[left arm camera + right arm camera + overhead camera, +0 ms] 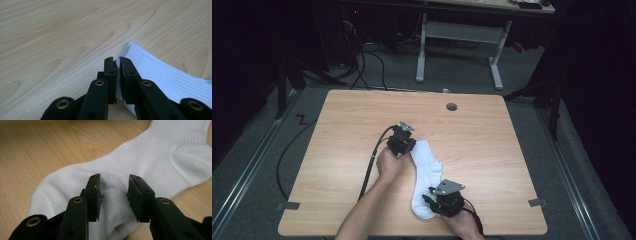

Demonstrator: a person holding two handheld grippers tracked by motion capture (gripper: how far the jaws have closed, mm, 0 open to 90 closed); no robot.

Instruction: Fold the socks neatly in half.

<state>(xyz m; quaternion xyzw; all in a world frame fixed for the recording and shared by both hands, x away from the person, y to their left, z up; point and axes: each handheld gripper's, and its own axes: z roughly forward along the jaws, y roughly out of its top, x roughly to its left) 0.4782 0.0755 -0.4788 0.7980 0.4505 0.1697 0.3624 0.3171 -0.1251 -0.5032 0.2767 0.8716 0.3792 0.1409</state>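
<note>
A white sock [428, 172] lies flat on the wooden table [357, 115], cuff toward the far side and toe toward the near edge. My left gripper [408, 149] is at the cuff's left corner. In the left gripper view its jaws [118, 60] are shut on the ribbed cuff edge of the sock [162, 75], with a thin fold of fabric pinched between the pads. My right gripper [432, 199] is at the toe end. In the right gripper view its jaws [114, 182] stand apart above the foot of the sock [150, 157], with nothing pinched.
A round cable hole [452, 106] sits in the table's far side. The left gripper's black cable [371, 167] runs back along the forearm to the near edge. Behind the table stands a white-legged desk [459, 45] over grey floor with loose cables.
</note>
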